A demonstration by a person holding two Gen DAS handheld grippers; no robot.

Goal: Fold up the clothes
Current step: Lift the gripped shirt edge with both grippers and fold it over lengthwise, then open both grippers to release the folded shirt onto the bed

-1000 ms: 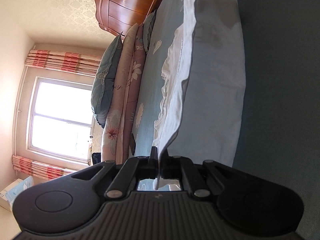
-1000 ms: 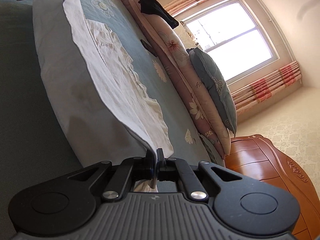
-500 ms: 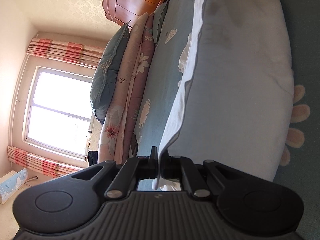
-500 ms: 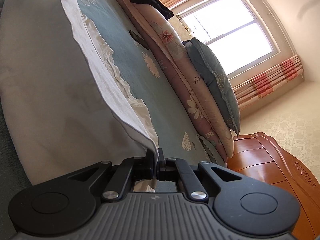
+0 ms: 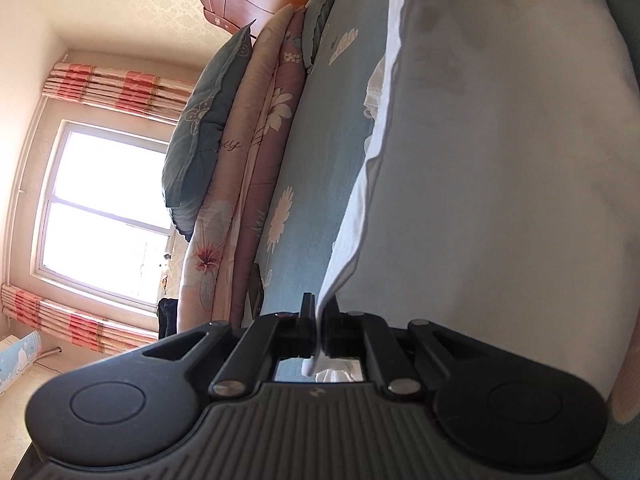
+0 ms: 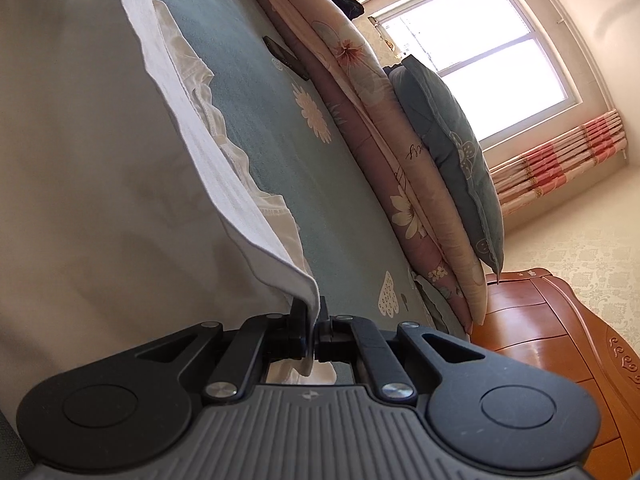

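You are holding a white garment (image 5: 500, 184) by one edge, your left gripper (image 5: 318, 320) and your right gripper (image 6: 314, 320) each clamped narrow on a corner of it. The pinched hem (image 6: 208, 148) is running as the long axis straight from one gripper to the other: in the right wrist view the far end of that hem is meeting the left gripper at the upper left, and in the left wrist view it is reaching toward the top edge, where the right gripper is barely showing. The cloth is hanging taut between your hands, lifted over the blue floral bedspread (image 5: 320, 168); a rumpled part of the white fabric (image 6: 224, 144) is lying on the spread just beneath the hem. Neither hand is nearer, since each is gripping its own end. By judgement, any fold is turning on carrying this hem across its own length, toward the stacked quilts (image 6: 384, 128) or away.
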